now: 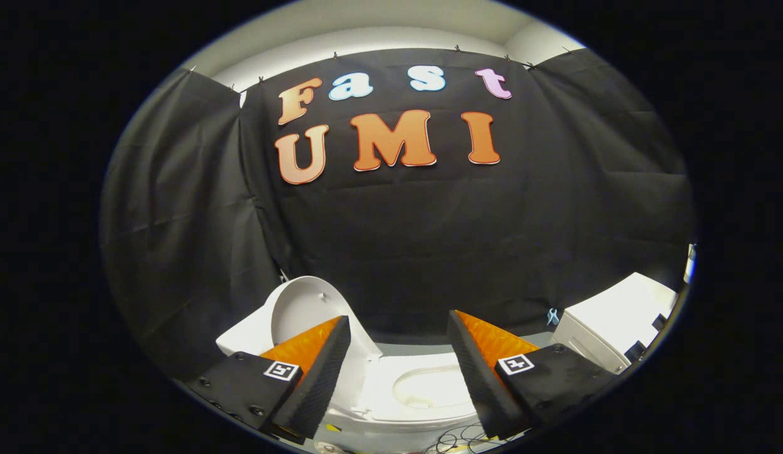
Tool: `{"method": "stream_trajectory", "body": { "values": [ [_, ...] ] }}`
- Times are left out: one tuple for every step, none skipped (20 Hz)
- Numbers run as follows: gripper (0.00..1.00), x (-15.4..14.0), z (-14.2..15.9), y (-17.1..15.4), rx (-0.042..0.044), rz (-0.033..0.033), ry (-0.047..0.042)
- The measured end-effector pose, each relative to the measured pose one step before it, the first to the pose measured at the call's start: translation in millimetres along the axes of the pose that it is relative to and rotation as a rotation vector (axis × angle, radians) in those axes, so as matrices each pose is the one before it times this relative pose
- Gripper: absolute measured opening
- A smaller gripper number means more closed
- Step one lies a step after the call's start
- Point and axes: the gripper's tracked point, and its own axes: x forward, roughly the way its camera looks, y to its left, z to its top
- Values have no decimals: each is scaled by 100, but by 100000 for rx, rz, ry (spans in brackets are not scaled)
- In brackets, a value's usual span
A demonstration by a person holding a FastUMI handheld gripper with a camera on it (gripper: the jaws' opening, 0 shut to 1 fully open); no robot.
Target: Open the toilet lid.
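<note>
Nearest the camera, the gripper (pixel 398 353) was seen spread wide, nothing held between its fingers. Beyond and below them the toilet (pixel 423 403) was found — its seat (pixel 429 386) bared in the gap, its lid (pixel 303 309) already raised, standing upright behind the left finger. Off to the right, well apart, a white box (pixel 612 321) was noted; cables (pixel 458 438) lay on the floor below.

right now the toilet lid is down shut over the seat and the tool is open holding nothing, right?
Not quite: in the gripper view the toilet lid stands raised, leaning back beyond the fingers, with the seat and bowl exposed. The tool is indeed open, holding nothing.
</note>
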Motion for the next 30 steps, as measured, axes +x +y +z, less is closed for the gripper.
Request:
{"method": "stream_trajectory", "body": {
  "values": [
    [99, -119, 215, -790, -489, -889, -512],
    [99, -201, 184, -841, -497, -976, -435],
    [99, -138, 251, -799, -489, -810, -484],
    [99, -36, 257, -753, 5, -843, -418],
    [99, -120, 226, -522, 497, -268, -211],
    [99, -2, 181, -238, 385, -53, -273],
    [99, -102, 206, -407, -81, -272, -610],
    [99, 12, 68, -585, -259, -1024, -274],
    [99, 23, 52, -448, 20, -652, -23],
    [99, -33, 204, -186, 362, -82, -210],
    [99, -113, 172, -171, 557, -179, -238],
    [99, -18, 289, -160, 320, -137, -373],
    [99, 2, 224, -194, 276, -260, -535],
    [99, -23, 264, -229, 128, -251, -759],
    [98, -62, 253, -278, 332, -471, -683],
    [99, -62, 337, -376, 834, -392, -485],
    [99, -36, 292, -178, 1248, 31, -486],
    [99, -88, 364, -103, 1153, -65, -539],
    [99, -51, 446, -224, 386, -77, -750],
    [99, -152, 326, -346, -349, -526, -876],
    [99, -122, 382, -335, -661, -553, -980],
    [99, -72, 410, -187, -465, -299, -854],
    [99, -102, 280, -90, 29, -146, -661],
    [99, -109, 219, -98, 114, -153, -408],
    [99, -143, -60, -138, 247, -341, -229],
    [99, -61, 86, -142, 131, -35, -240],
    [99, -147, 78, -84, -141, -150, -114],
    [99, 25, 68, -98, -252, -110, -239],
    [99, 27, 74, -41, -175, -48, -335],
    [99, -195, 139, 37, -208, 145, -248]
  ]
}}
